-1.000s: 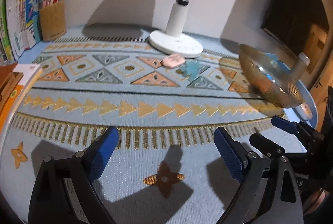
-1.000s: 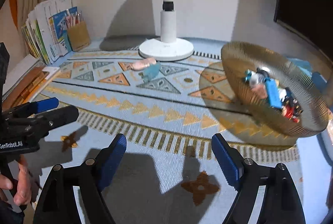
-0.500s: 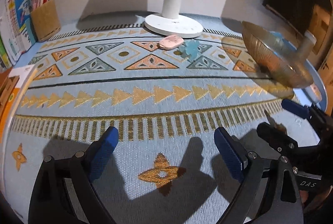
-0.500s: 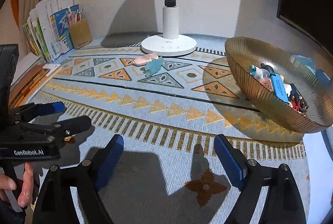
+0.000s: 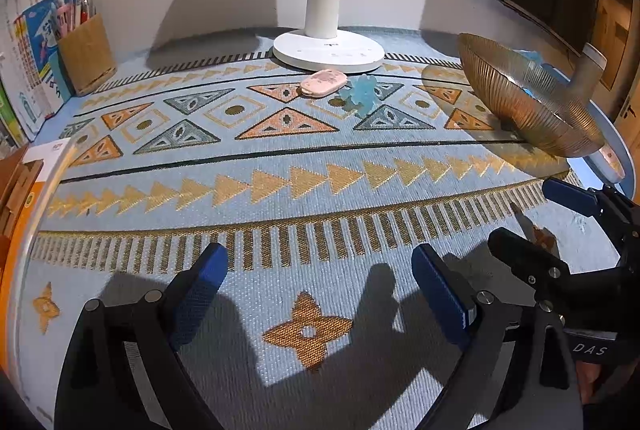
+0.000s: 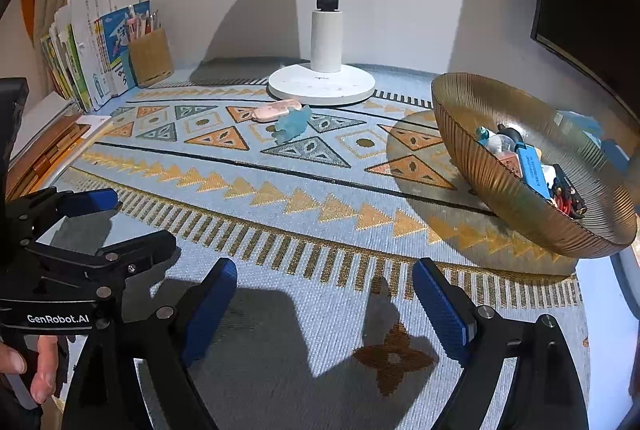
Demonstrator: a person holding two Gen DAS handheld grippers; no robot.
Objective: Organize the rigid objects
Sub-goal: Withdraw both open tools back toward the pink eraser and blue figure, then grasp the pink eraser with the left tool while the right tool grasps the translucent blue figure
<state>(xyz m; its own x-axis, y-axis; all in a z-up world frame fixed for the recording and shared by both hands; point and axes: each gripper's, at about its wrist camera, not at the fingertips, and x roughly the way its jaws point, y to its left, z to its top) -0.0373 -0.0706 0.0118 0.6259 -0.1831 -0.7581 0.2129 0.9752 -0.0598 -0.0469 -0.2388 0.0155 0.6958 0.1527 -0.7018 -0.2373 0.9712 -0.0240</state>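
A pink oval object [image 5: 323,82] [image 6: 277,109] and a pale blue translucent object [image 5: 361,95] [image 6: 293,124] lie side by side on the patterned mat, just in front of the lamp base. A ribbed golden bowl [image 5: 524,102] [image 6: 500,186] stands at the right and holds several small items, among them a blue one [image 6: 531,171]. My left gripper [image 5: 320,290] is open and empty above the mat's near edge. My right gripper [image 6: 325,294] is open and empty too. Each gripper shows in the other's view: the right gripper [image 5: 532,222], the left gripper [image 6: 120,218].
A white lamp base [image 5: 329,50] [image 6: 321,84] with its upright pole stands at the back centre. A brown pen holder [image 5: 86,56] [image 6: 150,58] and booklets [image 6: 92,46] stand at the back left. A wooden box [image 5: 16,186] lies at the left edge.
Both grippers have stayed open and empty. Both views have drifted a little, with the lamp base and the two small objects shifting in frame.
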